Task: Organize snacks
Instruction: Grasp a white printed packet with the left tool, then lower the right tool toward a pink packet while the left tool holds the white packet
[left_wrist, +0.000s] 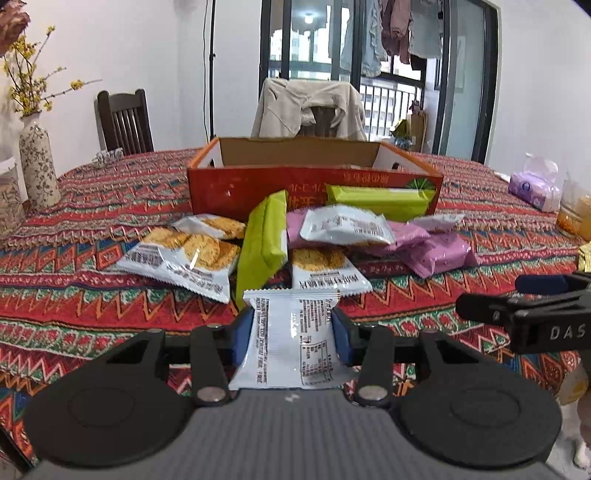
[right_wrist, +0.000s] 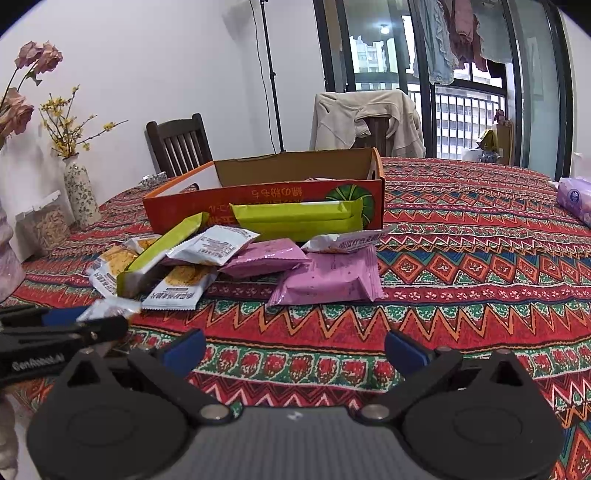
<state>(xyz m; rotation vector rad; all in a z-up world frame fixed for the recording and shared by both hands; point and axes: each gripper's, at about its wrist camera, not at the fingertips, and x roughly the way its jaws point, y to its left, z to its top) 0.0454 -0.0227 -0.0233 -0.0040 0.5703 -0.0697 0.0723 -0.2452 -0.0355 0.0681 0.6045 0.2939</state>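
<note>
My left gripper (left_wrist: 292, 328) is shut on a white snack packet (left_wrist: 291, 343) and holds it above the table's near edge; it also shows in the right wrist view (right_wrist: 107, 308). My right gripper (right_wrist: 293, 350) is open and empty over the cloth, short of the snack pile. The pile holds white cracker packets (left_wrist: 181, 258), green bars (left_wrist: 262, 243) and pink packets (right_wrist: 328, 277). An orange cardboard box (left_wrist: 258, 188) stands open behind the pile; one green bar (right_wrist: 299, 218) leans on its front wall.
A patterned tablecloth (right_wrist: 461, 277) covers the table. A flower vase (left_wrist: 37, 166) stands at the left edge, a purple tissue pack (left_wrist: 532, 184) at the right. Chairs (left_wrist: 125, 122) stand behind the table, one draped with a jacket (left_wrist: 306, 107).
</note>
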